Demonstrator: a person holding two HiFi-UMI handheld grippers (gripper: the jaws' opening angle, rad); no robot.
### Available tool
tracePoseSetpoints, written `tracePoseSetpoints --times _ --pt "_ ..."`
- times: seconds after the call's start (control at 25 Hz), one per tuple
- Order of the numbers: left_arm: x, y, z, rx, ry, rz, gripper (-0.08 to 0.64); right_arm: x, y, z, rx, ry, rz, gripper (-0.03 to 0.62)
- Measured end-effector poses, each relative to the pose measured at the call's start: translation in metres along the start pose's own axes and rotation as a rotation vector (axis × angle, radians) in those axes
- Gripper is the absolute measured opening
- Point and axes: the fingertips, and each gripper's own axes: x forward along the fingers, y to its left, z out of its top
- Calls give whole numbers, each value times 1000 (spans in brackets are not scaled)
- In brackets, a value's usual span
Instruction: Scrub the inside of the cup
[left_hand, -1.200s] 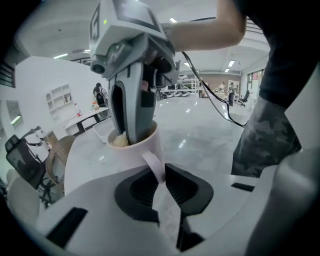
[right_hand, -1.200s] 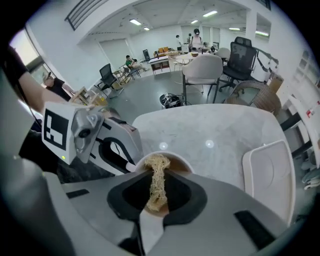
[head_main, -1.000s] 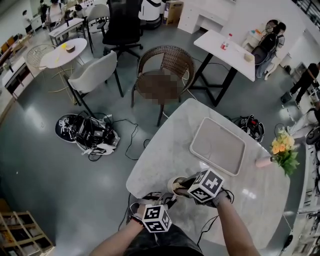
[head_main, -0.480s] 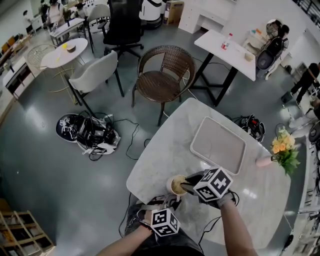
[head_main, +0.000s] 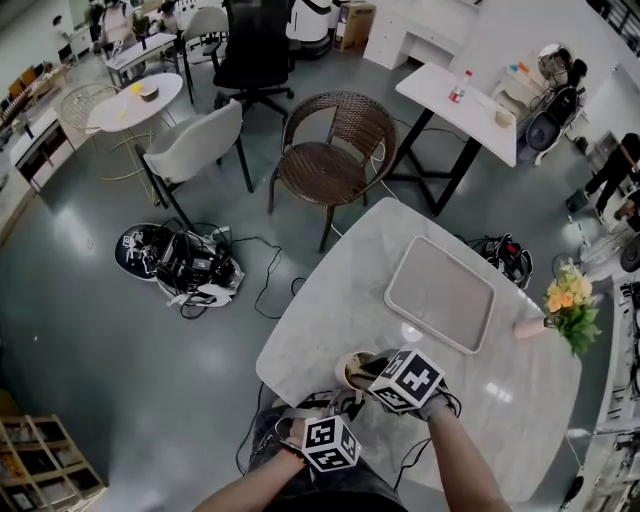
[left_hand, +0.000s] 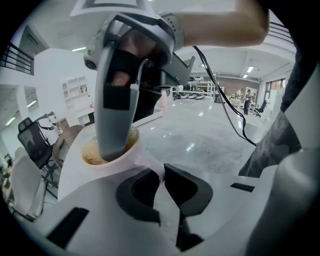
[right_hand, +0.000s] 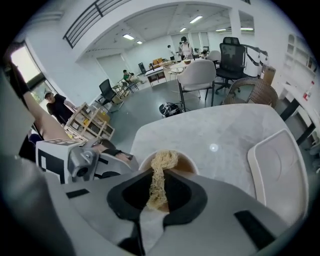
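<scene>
While the left gripper (left_hand: 161, 172) clamps the handle (left_hand: 152, 167) of the cup (left_hand: 134, 150) at the near edge of the bench (head_main: 330, 300), the right gripper (right_hand: 160, 181), pinched on a fibre scrubber (right_hand: 159, 172) inside, should sweep wall and bottom firmly.

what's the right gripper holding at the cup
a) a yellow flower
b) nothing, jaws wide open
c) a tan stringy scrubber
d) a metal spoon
c: in the right gripper view, the right gripper is shut on a tan stringy scrubber whose far end reaches into the cup.
</scene>
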Motion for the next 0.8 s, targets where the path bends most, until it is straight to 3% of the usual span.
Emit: tracePoseSetpoints --times 0.16,0.36,0.6,0.8 --pt "-7 1 -6 -21 2 -17 43 -11 10 4 -20 -49 71 63" --pt "-20 9 -21 -24 22 2 44 -25 22 10 -121 -54 129 63" --pt "-40 36 -40 -75 33 66 49 -25 31 18 -239 -3 106 63" --pt "-53 57 -57 -109 40 100 54 -13 44 23 -451 100 78 63"
